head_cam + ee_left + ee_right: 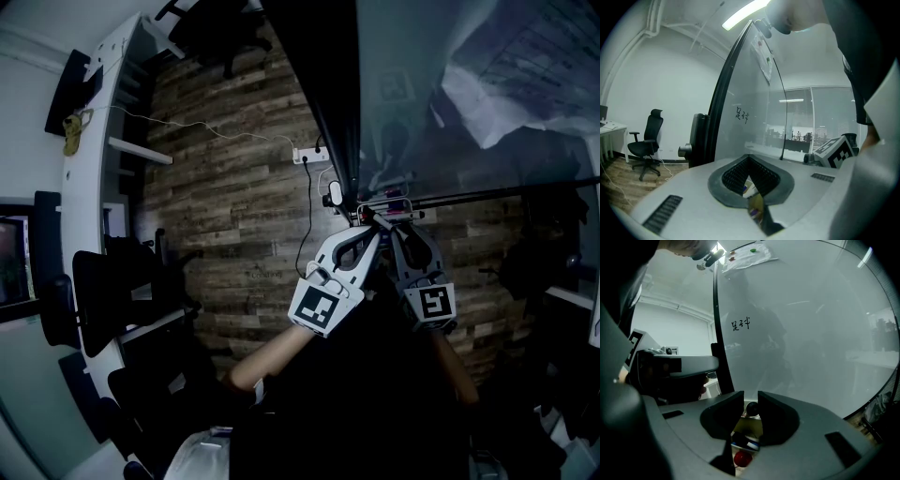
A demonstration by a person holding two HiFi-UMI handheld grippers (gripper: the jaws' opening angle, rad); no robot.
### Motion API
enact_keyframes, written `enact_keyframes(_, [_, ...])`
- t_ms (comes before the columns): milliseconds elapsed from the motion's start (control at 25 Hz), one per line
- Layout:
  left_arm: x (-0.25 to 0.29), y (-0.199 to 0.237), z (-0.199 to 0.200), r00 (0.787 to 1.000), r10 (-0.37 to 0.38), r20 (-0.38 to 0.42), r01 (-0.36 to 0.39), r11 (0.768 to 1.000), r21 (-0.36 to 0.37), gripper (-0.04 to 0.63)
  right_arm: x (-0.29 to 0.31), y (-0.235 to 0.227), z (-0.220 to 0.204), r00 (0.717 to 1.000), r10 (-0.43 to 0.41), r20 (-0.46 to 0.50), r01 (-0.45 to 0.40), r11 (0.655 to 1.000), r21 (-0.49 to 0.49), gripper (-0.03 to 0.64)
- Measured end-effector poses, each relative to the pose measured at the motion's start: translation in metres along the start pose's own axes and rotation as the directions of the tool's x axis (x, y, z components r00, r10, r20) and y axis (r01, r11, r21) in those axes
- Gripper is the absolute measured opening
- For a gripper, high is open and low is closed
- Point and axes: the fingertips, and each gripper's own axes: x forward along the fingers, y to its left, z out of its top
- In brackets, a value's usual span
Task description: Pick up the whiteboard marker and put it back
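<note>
Both grippers are raised side by side at the small tray (386, 202) on the whiteboard (811, 333). My right gripper (751, 401) has a black, round-ended whiteboard marker (751, 408) between its jaw tips, and the pads sit close on it. Below it in the tray lie a blue-and-white thing (746, 442) and a red round thing (742, 458). The left gripper (749, 158) has its tips together with nothing between them. In the head view the left gripper (367, 225) and the right gripper (394, 225) almost touch.
The whiteboard's black frame post (717, 108) stands left of the grippers. An office chair (647, 140) is on the wood floor behind. A power strip (309, 155) with cables lies on the floor. Dark chairs and a white desk (94, 187) line the left side.
</note>
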Motion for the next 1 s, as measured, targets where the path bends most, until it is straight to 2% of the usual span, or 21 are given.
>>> enact_keyframes(1000, [0.005, -0.009, 0.003, 1.000, -0.027, 0.011, 0.027, 1.000, 0.009, 0.006, -0.017, -0.014, 0.023, 0.994, -0.063, 0.087, 0.064, 0.998, -0.008, 0.087])
